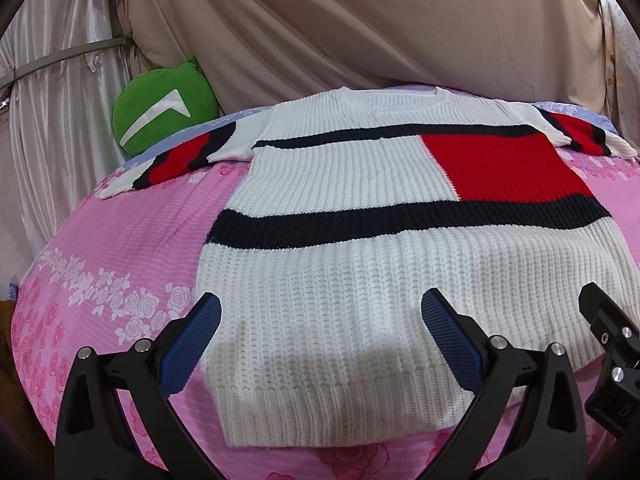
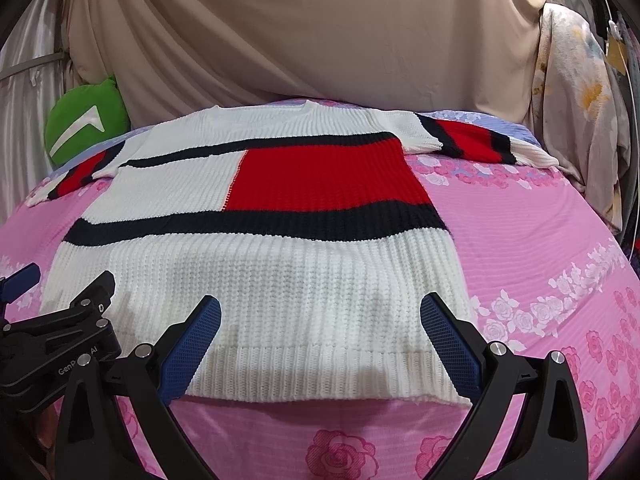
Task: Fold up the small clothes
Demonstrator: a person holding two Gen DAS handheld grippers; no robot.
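Observation:
A white knit sweater (image 1: pixel 340 288) with black stripes and a red block lies flat and spread out on the pink floral bed cover (image 1: pixel 120 248), sleeves out to both sides, hem toward me. It also shows in the right wrist view (image 2: pixel 260 288). My left gripper (image 1: pixel 320 312) is open, hovering over the hem's left part, holding nothing. My right gripper (image 2: pixel 320 312) is open over the hem's right part, holding nothing. The right gripper's body shows at the left wrist view's right edge (image 1: pixel 612 344); the left gripper's body shows at the right wrist view's left edge (image 2: pixel 60 340).
A green cushion (image 1: pixel 164 104) sits at the back left of the bed, also in the right wrist view (image 2: pixel 84 120). Beige and white draped cloth (image 1: pixel 360 20) hangs behind the bed. A floral cloth (image 2: pixel 576 112) hangs at the right.

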